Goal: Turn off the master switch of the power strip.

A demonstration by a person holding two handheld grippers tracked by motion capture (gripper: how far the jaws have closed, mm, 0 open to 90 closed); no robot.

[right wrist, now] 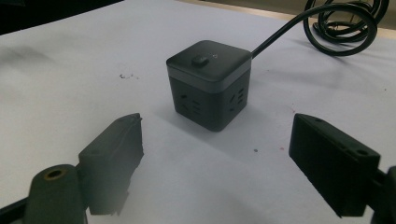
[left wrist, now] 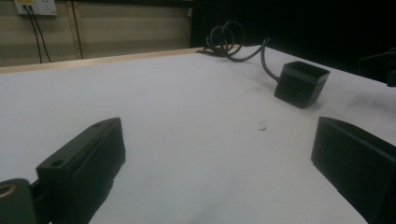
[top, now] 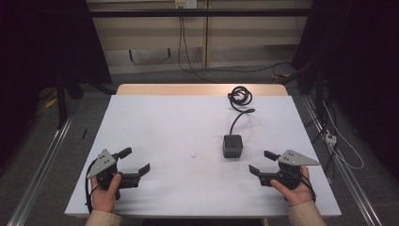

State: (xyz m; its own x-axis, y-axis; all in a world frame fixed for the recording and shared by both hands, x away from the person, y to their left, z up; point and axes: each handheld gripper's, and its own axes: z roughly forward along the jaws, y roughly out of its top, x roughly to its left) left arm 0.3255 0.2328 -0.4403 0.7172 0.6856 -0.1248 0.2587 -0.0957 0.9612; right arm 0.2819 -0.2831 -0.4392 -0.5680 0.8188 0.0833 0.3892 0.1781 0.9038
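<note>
Near the front edge of the table (top: 155, 117), the left gripper (top: 135, 160) and right gripper (top: 261, 162) rest with jaws spread, holding nothing. Nothing seems begun. Farther, right of the middle, the cube (top: 232, 145) stands untouched; its cord (top: 239, 98) runs toward the far edge and coils there.

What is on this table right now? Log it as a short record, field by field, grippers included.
surface: white table
object: black cube power strip, upright, button on top, sockets on its sides
cable: black cord running from the cube to a coil at the far edge
left gripper: fingers open, holding nothing, near left of the table
right gripper: fingers open, holding nothing, aimed at the cube, apart from it
marks: small dark specks mid-table
</note>
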